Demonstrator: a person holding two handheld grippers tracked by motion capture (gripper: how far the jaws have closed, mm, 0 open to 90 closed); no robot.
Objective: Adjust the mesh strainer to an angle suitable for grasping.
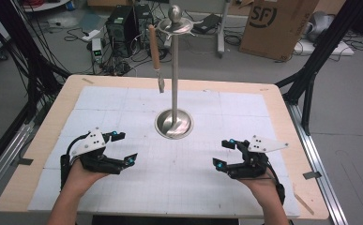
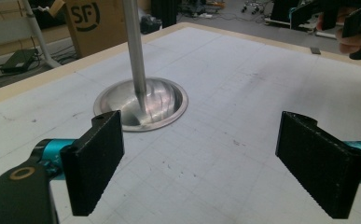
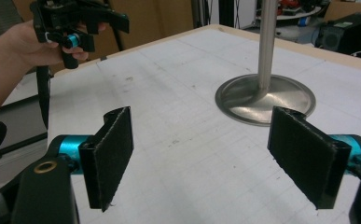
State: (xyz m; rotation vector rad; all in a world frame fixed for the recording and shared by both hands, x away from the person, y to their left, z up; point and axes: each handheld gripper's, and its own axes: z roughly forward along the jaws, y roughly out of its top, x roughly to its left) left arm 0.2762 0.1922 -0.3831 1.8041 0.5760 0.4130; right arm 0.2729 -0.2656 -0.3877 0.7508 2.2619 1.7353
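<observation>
Nothing started yet, by the look of it. Left gripper (image 1: 118, 146) and right gripper (image 1: 224, 153) both low over the desk (image 1: 282, 117), near the front edge, well apart on either side of the stand (image 1: 174, 84). Jaws on both spread wide and empty, clear in each gripper view. Steel stand upright mid-desk on its round base (image 2: 162, 100), pole up to a hook ring at the top. Wooden-handled utensil (image 1: 154, 51) hanging from that ring, left of the pole, metal tip down and clear of the desk; exact type hard to tell. Likely job: take the utensil off the hook. Left to do: reach, grip the handle, lift free. Neither gripper near it.
</observation>
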